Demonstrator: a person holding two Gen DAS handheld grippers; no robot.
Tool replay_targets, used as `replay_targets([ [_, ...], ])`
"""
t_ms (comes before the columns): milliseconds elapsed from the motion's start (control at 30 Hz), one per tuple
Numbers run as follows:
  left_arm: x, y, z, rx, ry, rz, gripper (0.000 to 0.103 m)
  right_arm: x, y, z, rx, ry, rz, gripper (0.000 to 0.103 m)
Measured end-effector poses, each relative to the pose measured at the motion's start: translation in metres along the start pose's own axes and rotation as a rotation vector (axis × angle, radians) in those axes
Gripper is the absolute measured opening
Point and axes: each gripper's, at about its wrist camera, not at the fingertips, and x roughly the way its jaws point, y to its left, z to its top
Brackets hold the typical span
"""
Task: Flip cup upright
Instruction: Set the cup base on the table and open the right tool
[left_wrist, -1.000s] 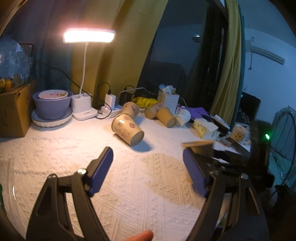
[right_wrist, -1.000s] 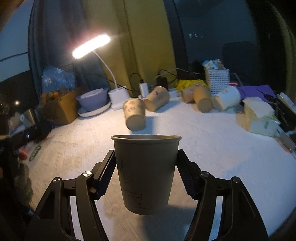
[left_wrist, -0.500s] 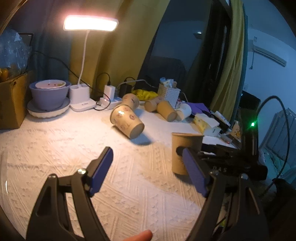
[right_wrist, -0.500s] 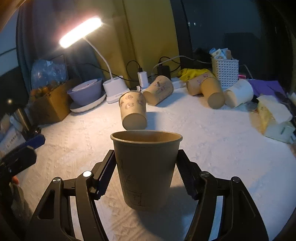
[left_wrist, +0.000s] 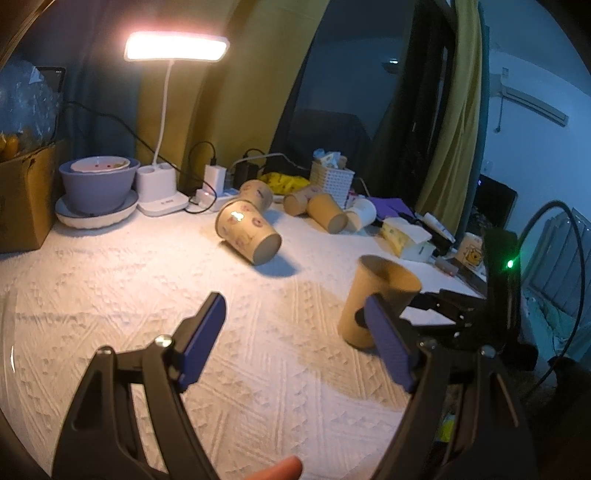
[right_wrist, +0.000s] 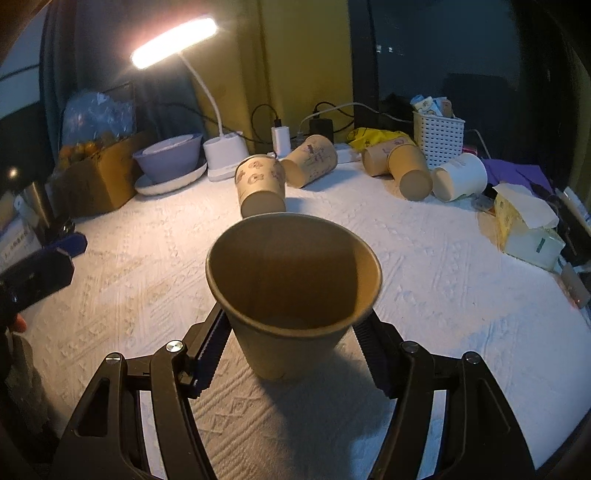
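A plain brown paper cup (right_wrist: 291, 288) stands mouth up on the white cloth, its mouth tilted a little toward the camera, between the fingers of my right gripper (right_wrist: 291, 350), which is shut on it. The same cup (left_wrist: 373, 299) shows in the left wrist view at the right, with the right gripper (left_wrist: 465, 314) behind it. My left gripper (left_wrist: 295, 339) is open and empty above the cloth, its right finger in front of the cup. A patterned paper cup (left_wrist: 247, 230) lies on its side further back, also in the right wrist view (right_wrist: 260, 184).
More cups (right_wrist: 406, 166) lie on their sides at the back by a white basket (right_wrist: 437, 136). A desk lamp (left_wrist: 162, 188), a purple bowl (left_wrist: 98, 184), a cardboard box (left_wrist: 22, 206) and chargers line the back. A tissue box (right_wrist: 524, 229) sits at the right.
My right gripper has lowered the brown cup onto the cloth, and the camera now looks down into its mouth. The left gripper has stayed open and shifted slightly.
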Motion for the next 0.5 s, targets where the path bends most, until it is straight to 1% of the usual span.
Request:
replay_targets([
  [33,-0.001,0.000,0.000,-0.003,-0.001,-0.004,0.079,0.000,0.003,-0.001,-0.012,0.005,-0.004,0.077],
  [100,-0.002,0.000,0.000,-0.009,0.002,-0.015,0.079,0.000,0.007,-0.003,-0.033,0.009,-0.009,0.078],
  [200,-0.002,0.001,0.002,-0.024,0.019,-0.033,0.079,-0.003,0.011,-0.005,-0.045,0.023,0.007,0.084],
  [300,-0.004,0.001,0.006,-0.018,0.043,-0.047,0.079,-0.014,0.011,-0.005,-0.033,0.002,-0.007,0.085],
  [367,-0.007,-0.002,0.007,-0.001,0.042,-0.046,0.079,-0.023,0.009,-0.006,-0.006,-0.020,-0.019,0.085],
  [500,-0.016,-0.008,0.008,0.026,0.033,-0.008,0.079,-0.044,0.008,-0.009,0.017,-0.050,-0.042,0.085],
])
